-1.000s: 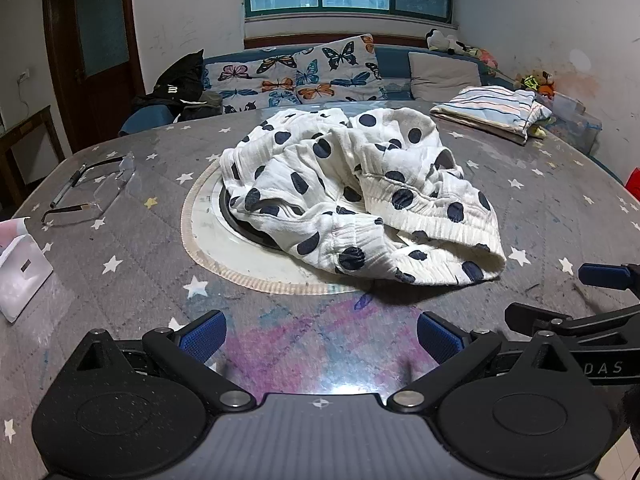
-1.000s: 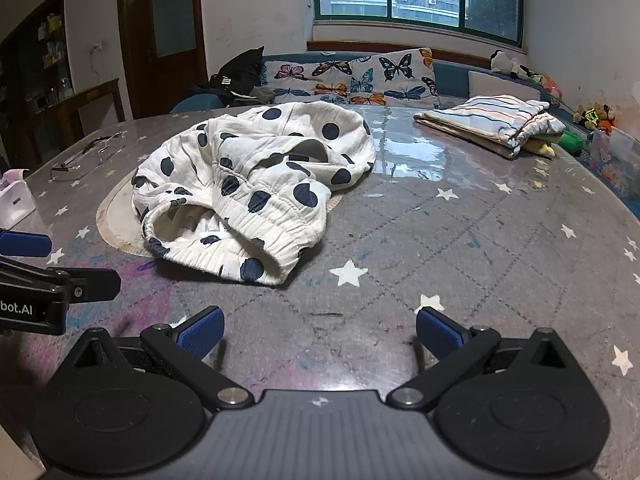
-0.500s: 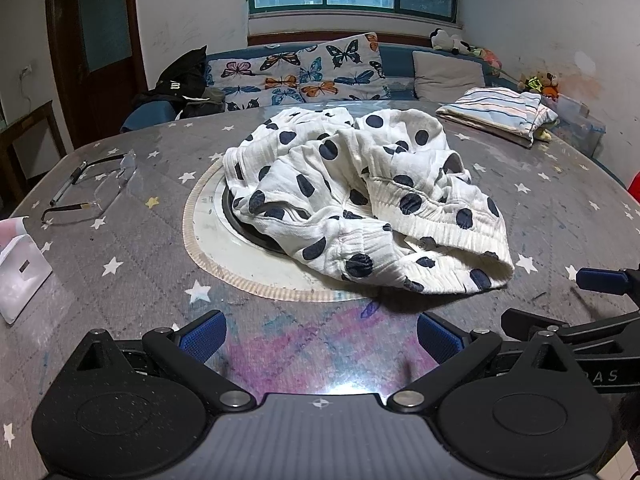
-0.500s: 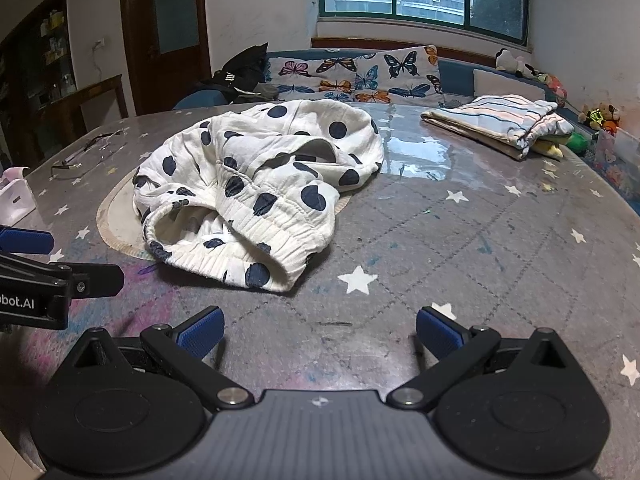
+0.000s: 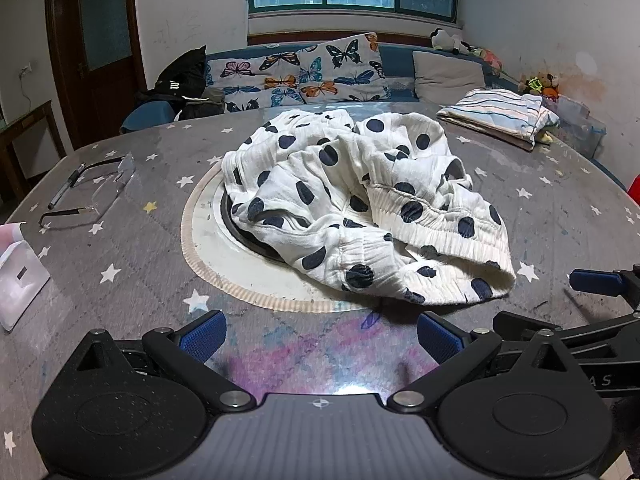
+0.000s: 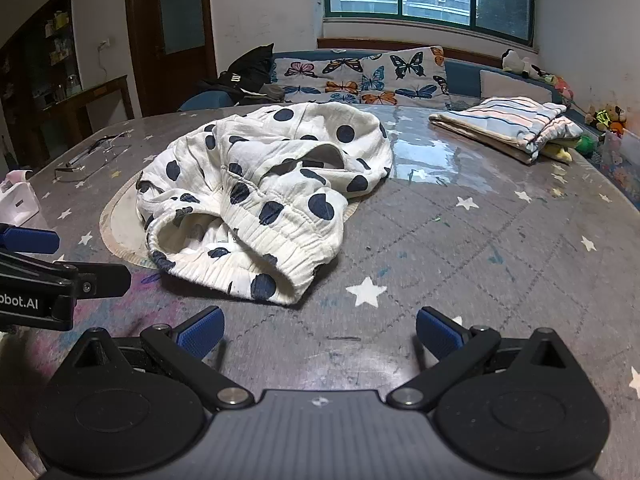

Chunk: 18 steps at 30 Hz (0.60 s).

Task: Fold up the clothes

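Observation:
A crumpled white garment with dark blue polka dots point(image 5: 360, 208) lies in a heap on the grey star-patterned table point(image 5: 132, 248), partly over a round pale mat point(image 5: 212, 256). Its elastic waistband faces the grippers; it also shows in the right wrist view point(image 6: 260, 200). My left gripper point(image 5: 320, 334) is open and empty, just short of the garment's near edge. My right gripper point(image 6: 320, 332) is open and empty, near the waistband's right end. Each gripper appears at the side of the other's view, the right one point(image 5: 592, 304) and the left one point(image 6: 48, 280).
A folded striped garment point(image 5: 500, 116) lies at the table's far right, also in the right wrist view point(image 6: 512, 124). Glasses and a pen point(image 5: 88, 188) lie at the left, a white box point(image 5: 20, 280) at the near left. A sofa with butterfly cushions point(image 5: 304, 76) stands behind.
Both grippers have tilted and moved slightly, so the garment sits lower and closer in both views. The garment itself has not moved. Both stay open.

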Each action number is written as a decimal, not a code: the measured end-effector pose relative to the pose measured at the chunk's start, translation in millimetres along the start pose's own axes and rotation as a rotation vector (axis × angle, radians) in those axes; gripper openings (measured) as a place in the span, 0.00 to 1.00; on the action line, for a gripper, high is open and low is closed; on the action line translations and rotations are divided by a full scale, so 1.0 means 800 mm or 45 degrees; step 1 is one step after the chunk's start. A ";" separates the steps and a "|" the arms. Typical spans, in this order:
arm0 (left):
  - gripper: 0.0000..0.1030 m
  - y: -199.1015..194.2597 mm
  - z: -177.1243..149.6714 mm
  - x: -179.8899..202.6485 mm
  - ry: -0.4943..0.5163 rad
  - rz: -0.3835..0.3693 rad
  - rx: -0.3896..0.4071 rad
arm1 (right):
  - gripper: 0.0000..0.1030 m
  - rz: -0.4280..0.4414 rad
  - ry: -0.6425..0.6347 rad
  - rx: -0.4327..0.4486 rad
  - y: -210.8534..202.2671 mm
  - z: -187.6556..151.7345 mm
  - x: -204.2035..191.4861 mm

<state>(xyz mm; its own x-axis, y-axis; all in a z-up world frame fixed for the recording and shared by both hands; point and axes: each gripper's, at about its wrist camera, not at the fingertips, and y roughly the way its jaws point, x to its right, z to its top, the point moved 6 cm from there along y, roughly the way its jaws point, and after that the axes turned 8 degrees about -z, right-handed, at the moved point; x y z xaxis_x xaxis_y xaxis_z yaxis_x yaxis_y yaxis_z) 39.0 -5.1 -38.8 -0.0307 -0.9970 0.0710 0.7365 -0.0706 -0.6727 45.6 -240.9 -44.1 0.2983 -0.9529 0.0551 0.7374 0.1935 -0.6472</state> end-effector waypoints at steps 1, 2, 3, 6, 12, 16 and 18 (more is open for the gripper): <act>1.00 0.000 0.001 0.000 -0.001 0.000 0.001 | 1.00 0.000 0.001 0.002 0.001 0.001 0.000; 1.00 0.000 0.003 -0.001 -0.004 0.000 0.004 | 1.00 0.002 0.001 0.002 0.001 0.002 0.000; 1.00 0.000 0.004 -0.002 -0.008 -0.001 0.008 | 1.00 0.003 0.001 0.004 0.002 0.004 0.000; 1.00 -0.003 0.013 -0.004 -0.013 -0.004 0.029 | 1.00 0.005 -0.004 0.013 0.003 0.009 0.001; 1.00 -0.006 0.033 -0.005 0.007 -0.007 0.075 | 0.99 0.011 -0.033 0.044 0.006 0.027 -0.001; 0.99 -0.001 0.049 0.004 0.078 -0.040 0.110 | 0.95 0.021 -0.083 0.067 0.009 0.040 -0.007; 0.96 0.006 0.055 0.010 0.125 -0.061 0.120 | 0.92 0.022 -0.107 0.075 0.010 0.044 -0.010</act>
<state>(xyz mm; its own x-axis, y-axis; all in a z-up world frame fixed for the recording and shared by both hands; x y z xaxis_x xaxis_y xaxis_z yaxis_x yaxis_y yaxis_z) 72.2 -12.0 -8.7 -0.1296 -0.9912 0.0260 0.7925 -0.1193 -0.5981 70.7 -223.5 -22.7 0.3594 -0.9268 0.1093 0.7654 0.2258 -0.6026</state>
